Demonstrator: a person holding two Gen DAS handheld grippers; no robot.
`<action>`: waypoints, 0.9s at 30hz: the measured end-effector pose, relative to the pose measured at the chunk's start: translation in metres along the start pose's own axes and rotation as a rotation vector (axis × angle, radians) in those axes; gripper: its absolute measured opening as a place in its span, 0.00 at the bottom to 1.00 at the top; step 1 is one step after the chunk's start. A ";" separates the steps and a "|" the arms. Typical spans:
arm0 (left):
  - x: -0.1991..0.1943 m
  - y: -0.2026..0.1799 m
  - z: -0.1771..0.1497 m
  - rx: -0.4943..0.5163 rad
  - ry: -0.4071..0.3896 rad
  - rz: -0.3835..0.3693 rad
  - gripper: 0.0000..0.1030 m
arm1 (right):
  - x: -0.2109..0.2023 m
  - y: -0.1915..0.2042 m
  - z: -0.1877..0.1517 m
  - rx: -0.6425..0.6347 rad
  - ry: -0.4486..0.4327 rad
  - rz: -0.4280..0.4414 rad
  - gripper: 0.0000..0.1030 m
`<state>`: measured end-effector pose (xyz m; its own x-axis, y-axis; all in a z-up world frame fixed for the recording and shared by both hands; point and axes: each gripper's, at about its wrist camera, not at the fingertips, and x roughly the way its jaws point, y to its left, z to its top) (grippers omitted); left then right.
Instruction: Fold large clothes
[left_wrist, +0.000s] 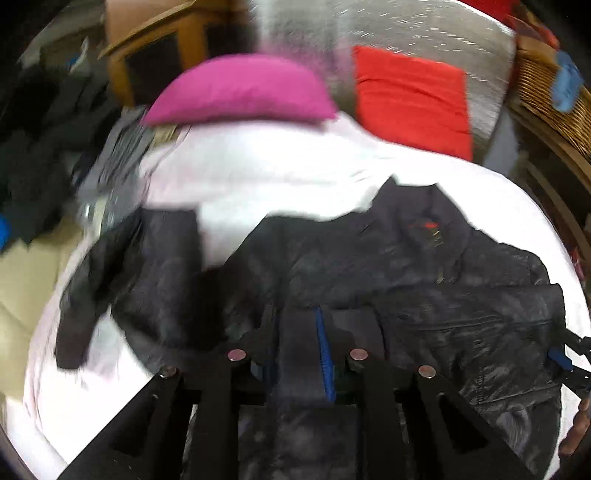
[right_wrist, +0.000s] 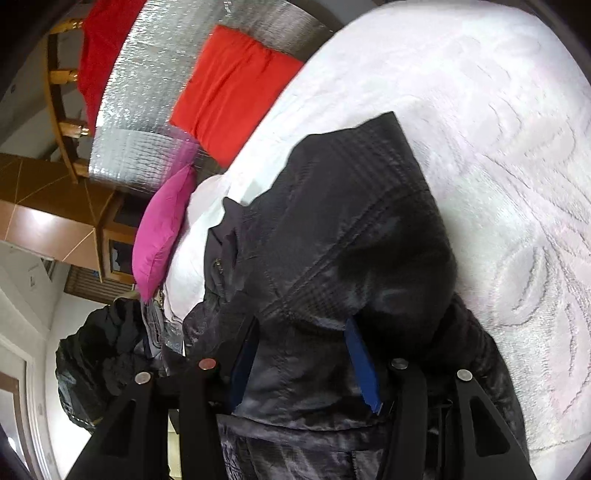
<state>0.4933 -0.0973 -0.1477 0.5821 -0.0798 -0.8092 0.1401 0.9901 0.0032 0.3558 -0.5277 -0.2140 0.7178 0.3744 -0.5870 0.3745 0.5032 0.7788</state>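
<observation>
jacket: dark shiny jacket (left_wrist: 424, 266) spread on the white bed (left_wrist: 258, 173), collar end toward the pillows, near edge lifted off the bed by both tongs
left tongs: left tongs (left_wrist: 301, 354) pinching a fold of jacket fabric between the blue pads (left_wrist: 325, 354); cloth runs straight through the gap
right tongs: right tongs (right_wrist: 306, 354) also clamped on the jacket, cloth bunched between the pads (right_wrist: 364, 369) and draped forward over them
progress: early, by my read; jacket looks only roughly laid out, one sleeve (left_wrist: 92, 280) hanging off to the left, body wrinkled, no clean fold visible
left to do: likely square it up, bring sleeves in, fold body over; all judgement
left view only: whole jacket outline, loose sleeve, small red logo (left_wrist: 428, 225) on the chest, wicker basket (left_wrist: 546, 96) at right, pile of dark clothes (left_wrist: 37, 155) at far left, motion blur on that side
right view only: quilted pattern of the bedspread (right_wrist: 498, 184) sharp, lifted flap close up, floor tiles and wooden furniture (right_wrist: 62, 206)
both views: pink pillow (left_wrist: 240, 88), red pillow (left_wrist: 410, 96), silver wall panel (right_wrist: 147, 92)
</observation>
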 end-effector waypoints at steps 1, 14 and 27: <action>0.000 0.010 -0.004 -0.029 0.018 -0.005 0.33 | 0.000 0.003 -0.001 -0.007 -0.006 0.010 0.51; 0.042 -0.020 -0.018 0.025 0.123 -0.067 0.80 | -0.061 -0.020 0.026 0.124 -0.170 0.347 0.53; 0.037 -0.013 -0.025 0.040 -0.024 0.022 0.06 | -0.024 -0.020 0.029 0.160 -0.063 0.191 0.41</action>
<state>0.4932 -0.1101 -0.1921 0.6042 -0.0613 -0.7945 0.1588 0.9863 0.0447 0.3480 -0.5696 -0.2093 0.8179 0.3990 -0.4147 0.3128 0.2966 0.9023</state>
